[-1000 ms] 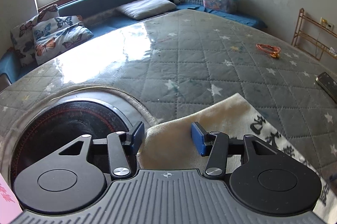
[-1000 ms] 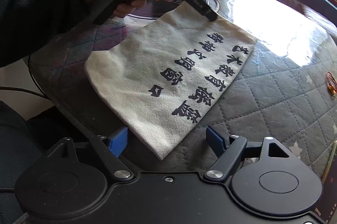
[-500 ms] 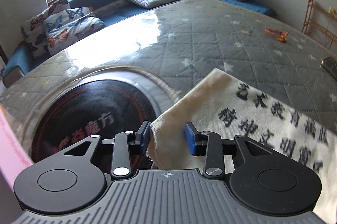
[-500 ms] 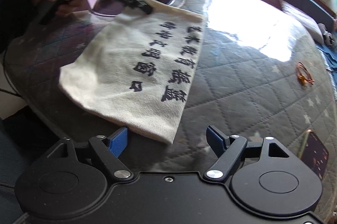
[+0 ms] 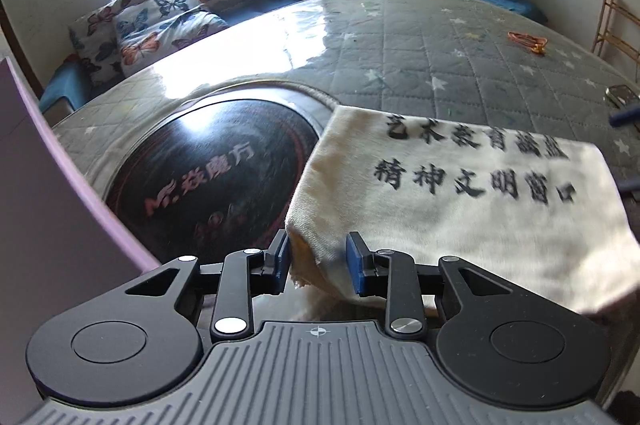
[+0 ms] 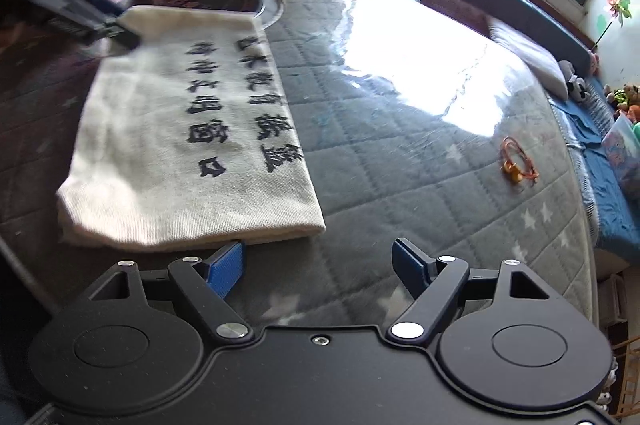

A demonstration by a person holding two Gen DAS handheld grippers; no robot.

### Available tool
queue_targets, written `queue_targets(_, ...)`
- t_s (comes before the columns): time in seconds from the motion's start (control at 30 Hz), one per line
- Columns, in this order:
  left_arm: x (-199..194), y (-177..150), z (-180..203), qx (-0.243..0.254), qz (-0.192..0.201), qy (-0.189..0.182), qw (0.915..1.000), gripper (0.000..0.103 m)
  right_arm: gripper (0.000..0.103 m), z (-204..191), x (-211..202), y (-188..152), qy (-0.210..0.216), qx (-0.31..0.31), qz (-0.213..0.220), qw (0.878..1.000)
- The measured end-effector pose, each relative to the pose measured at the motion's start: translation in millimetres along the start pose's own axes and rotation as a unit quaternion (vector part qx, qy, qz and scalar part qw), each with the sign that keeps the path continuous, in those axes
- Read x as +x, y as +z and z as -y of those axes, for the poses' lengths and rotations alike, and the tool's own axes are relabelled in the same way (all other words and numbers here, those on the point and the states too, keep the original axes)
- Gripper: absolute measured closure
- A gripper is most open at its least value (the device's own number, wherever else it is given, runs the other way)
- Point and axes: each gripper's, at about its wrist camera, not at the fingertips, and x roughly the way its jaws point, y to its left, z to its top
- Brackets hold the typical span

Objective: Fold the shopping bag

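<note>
The cream canvas shopping bag (image 5: 460, 209) with two rows of black characters lies flat on the quilted table. My left gripper (image 5: 318, 261) is shut on its near left corner, and bunched cloth sits between the blue pads. In the right wrist view the same bag (image 6: 168, 161) stretches away to the left, with the left gripper (image 6: 100, 23) clamped on its far corner. My right gripper (image 6: 320, 263) hangs open just off the bag's near short edge. Its left pad is beside that edge, and only table shows between the fingers.
A round black disc (image 5: 212, 177) is set into the table (image 6: 400, 145) under the bag's left end. An orange cord (image 6: 518, 165) lies on the far side and a dark phone (image 5: 620, 93) at the right edge. A pink board (image 5: 60, 205) stands at the left.
The left gripper's pads have come together on the bag's corner and the corner is now bunched and drawn back. The right gripper has swung right along the bag's near edge, still open.
</note>
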Motion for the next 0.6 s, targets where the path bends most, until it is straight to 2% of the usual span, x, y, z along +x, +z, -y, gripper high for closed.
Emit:
queue_targets(0.23,-18,-14,1,-0.021,-0.003,-0.007,0.9997,0.075,0.021,15,14,9,-0.024,-0.009,0.007,1.000)
queue_targets(0.6,-54,-45,10,-0.046,-0.023,-0.035,0.9981,0.075,0.021,21,25,20,-0.028,-0.010,0.017,0.999)
